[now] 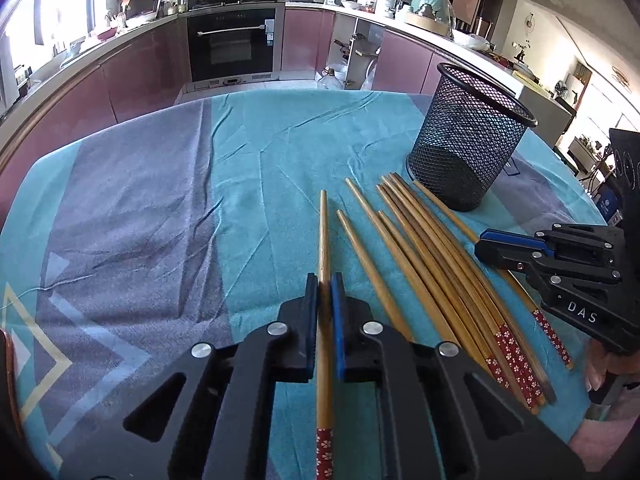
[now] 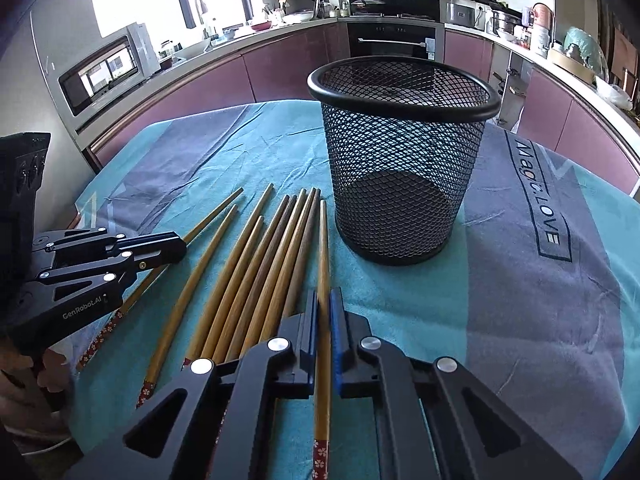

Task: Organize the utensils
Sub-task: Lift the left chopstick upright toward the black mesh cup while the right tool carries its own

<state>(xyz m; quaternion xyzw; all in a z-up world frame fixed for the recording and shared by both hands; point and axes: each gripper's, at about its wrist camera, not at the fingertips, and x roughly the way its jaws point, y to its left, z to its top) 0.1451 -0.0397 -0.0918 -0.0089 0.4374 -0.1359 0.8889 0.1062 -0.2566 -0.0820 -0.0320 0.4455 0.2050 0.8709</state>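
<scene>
left gripper (image 1: 325,286): clamped on one chopstick (image 1: 324,248)
chopstick pile (image 1: 436,272): just left of mesh cup (image 1: 468,140)
right gripper (image 1: 486,246): over pile's right edge, pinching one chopstick there

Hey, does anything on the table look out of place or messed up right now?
Nothing damaged or spilled. The black mesh basket stands upright and empty, while the wooden chopsticks lie loose, fanned unevenly on the wrinkled teal cloth beside it.

Tan chopsticks (image 1: 404,264) with red floral ends, black mesh holder (image 2: 400,160), teal-grey cloth (image 1: 160,200).
</scene>
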